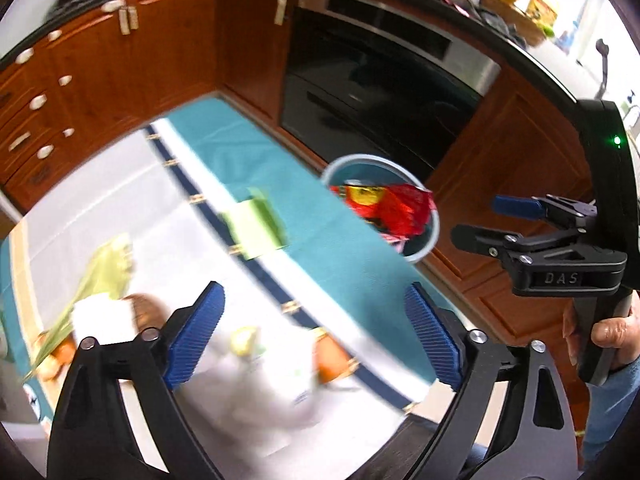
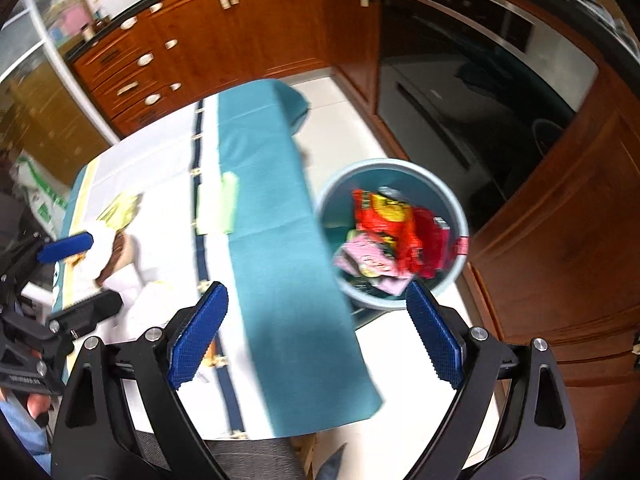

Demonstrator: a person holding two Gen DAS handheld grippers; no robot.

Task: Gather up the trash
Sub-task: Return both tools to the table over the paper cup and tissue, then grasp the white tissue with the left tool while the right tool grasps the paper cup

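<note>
A light blue bin stands on the floor beside the table and holds a red wrapper and a pink packet. My right gripper hangs open and empty over the table's teal edge, close to the bin. My left gripper is open and empty above crumpled white trash on the cloth. On the table lie a pale green packet, a yellow-green wrapper and a white tissue. The bin and right gripper also show in the left wrist view, the left gripper in the right.
The table wears a white and teal cloth. Wooden cabinets and a black oven stand behind the bin, with a narrow strip of white floor between. A hand grips the right tool.
</note>
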